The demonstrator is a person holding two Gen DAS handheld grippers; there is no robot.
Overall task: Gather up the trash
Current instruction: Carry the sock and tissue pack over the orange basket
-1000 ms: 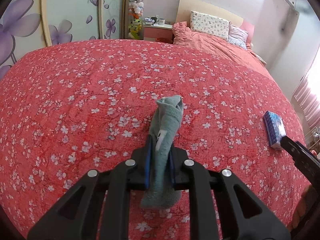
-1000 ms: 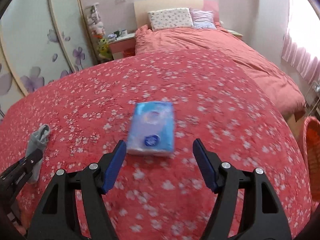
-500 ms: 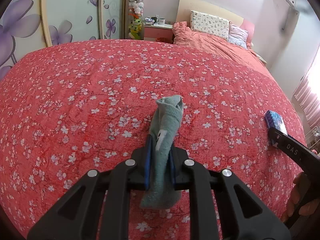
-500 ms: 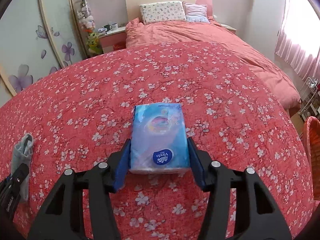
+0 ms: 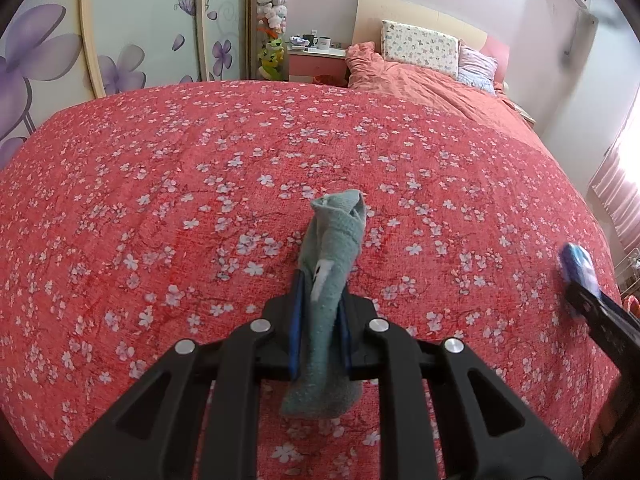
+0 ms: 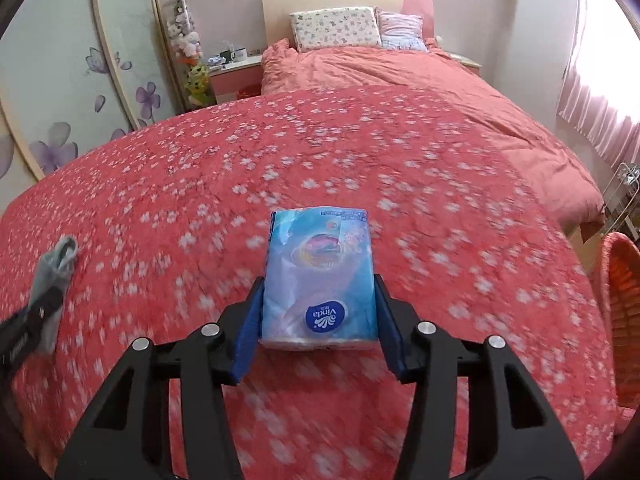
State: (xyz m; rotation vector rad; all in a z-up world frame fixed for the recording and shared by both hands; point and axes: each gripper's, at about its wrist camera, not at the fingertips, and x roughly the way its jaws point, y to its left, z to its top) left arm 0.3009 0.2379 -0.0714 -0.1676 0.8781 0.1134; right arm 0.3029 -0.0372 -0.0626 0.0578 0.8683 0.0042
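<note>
A grey-green sock point(image 5: 340, 232) hangs pinched between the blue pads of my left gripper point(image 5: 320, 290), which is shut on it just above the red flowered bedspread point(image 5: 160, 200). My right gripper point(image 6: 319, 282) has a blue tissue pack point(image 6: 320, 256) between its blue pads; the jaws are closing, and both pads press the pack's sides. In the left wrist view the tissue pack point(image 5: 578, 264) shows blurred at the far right. In the right wrist view the sock point(image 6: 60, 256) sits at the far left.
An orange woven basket point(image 6: 620, 312) stands beside the bed at the right edge. Pillows point(image 6: 334, 28) and a rumpled pink duvet point(image 6: 400, 76) lie at the head. A nightstand point(image 5: 316, 60) and a flowered wardrobe point(image 5: 120, 40) stand beyond the left side.
My right gripper's jaws closed from wide apart onto the tissue pack, and the pack has shifted with the gripper. The left gripper stayed still with the sock.
</note>
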